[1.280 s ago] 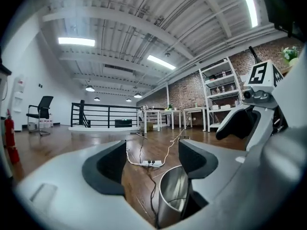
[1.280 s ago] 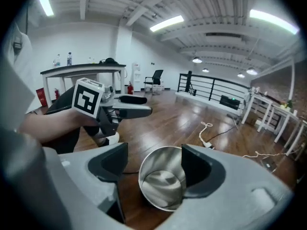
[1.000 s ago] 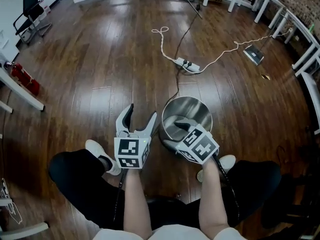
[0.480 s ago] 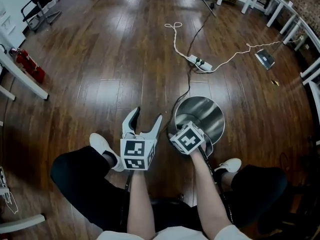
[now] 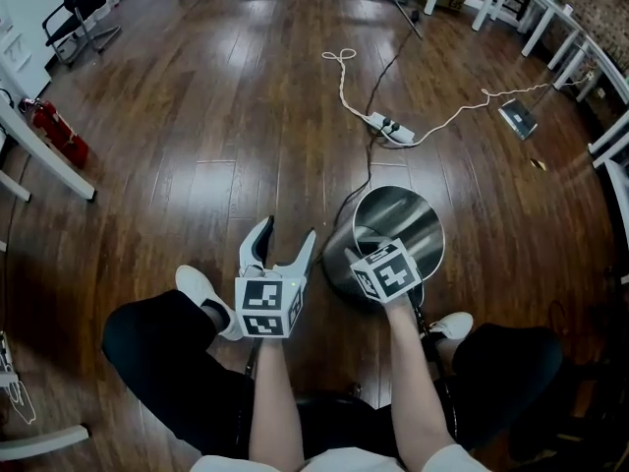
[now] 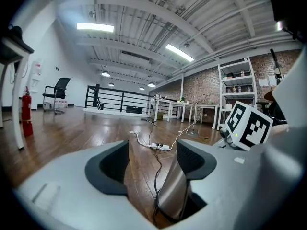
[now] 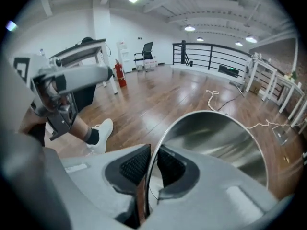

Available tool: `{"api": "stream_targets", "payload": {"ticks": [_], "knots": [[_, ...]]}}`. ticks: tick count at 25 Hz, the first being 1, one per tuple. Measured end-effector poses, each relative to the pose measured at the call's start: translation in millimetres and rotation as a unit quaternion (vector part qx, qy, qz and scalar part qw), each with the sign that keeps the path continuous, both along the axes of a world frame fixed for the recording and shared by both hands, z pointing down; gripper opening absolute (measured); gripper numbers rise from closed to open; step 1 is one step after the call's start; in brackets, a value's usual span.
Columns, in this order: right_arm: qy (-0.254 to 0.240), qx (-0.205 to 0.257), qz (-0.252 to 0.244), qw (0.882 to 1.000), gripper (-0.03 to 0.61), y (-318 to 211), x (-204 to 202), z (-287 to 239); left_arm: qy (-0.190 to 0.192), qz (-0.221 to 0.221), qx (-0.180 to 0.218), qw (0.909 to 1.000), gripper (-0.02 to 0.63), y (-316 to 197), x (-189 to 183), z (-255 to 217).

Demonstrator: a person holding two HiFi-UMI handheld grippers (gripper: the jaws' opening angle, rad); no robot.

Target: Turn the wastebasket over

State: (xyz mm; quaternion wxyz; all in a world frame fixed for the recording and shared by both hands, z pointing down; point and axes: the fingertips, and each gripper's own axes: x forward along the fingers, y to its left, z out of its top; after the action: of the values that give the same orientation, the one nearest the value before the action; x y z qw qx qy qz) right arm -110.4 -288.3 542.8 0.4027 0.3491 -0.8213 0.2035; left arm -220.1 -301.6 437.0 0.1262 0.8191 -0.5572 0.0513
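Wastebasket (image 5: 408,214) sat mouth-up on the wooden floor (image 5: 197,116), lower right of centre in the head view, just ahead of the person's knees. Not turned yet.

Right claw (image 5: 373,254) came in from above at the near rim. Its jaws had just been closing, and the right gripper view showed the pads pinching the thin steel lip, one inside and one outside. So the right claw (image 7: 152,159) was clamped on the wastebasket (image 7: 216,133).

Left claw (image 5: 287,232) stood wide apart with nothing held, just left of the bin. In the left gripper view the wastebasket (image 6: 172,190) wall lay beside the right-hand jaw of the left claw (image 6: 152,152); whether it touched could not be told.

Step in hand, as judged: tip and invert.
- One pinch on a slick, thin rim would likely pivot or slip, so the clamp had to stay firm.
- The left claw probably should steady the outer wall or take the rim before the tilt.
- Rolling over the far bottom edge looked better than a full lift.
- A black cable (image 5: 369,165) ran near the bin's upper left side, so the mouth should land clear of it.
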Motion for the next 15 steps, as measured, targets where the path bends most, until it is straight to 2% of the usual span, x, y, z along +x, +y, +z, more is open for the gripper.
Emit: {"api": "stream_targets", "payload": {"ticks": [3,6,8,12,15], "knots": [[-0.070,0.013,0.029,0.997,0.035,-5.5,13.5,-22.9,-0.001,0.001,-0.001,1.0000,0.333,1.3,3.2,-2.1],[-0.143,0.027,0.045,0.988,0.035,-10.3,29.3,-43.1,-0.003,0.007,-0.001,1.0000,0.333,1.9,8.0,-2.4],[-0.195,0.029,0.057,0.979,0.034,-11.8,40.1,-52.6,-0.006,0.012,-0.002,0.9999,0.333,2.6,12.8,-0.8],[-0.296,0.027,0.081,0.951,0.032,-11.1,64.9,-64.8,-0.011,0.018,-0.006,0.9998,0.333,1.3,20.7,2.2],[-0.345,0.023,0.081,0.935,0.031,-7.6,79.0,-68.2,-0.015,0.021,-0.013,0.9996,0.333,-0.3,22.8,7.1]]}}
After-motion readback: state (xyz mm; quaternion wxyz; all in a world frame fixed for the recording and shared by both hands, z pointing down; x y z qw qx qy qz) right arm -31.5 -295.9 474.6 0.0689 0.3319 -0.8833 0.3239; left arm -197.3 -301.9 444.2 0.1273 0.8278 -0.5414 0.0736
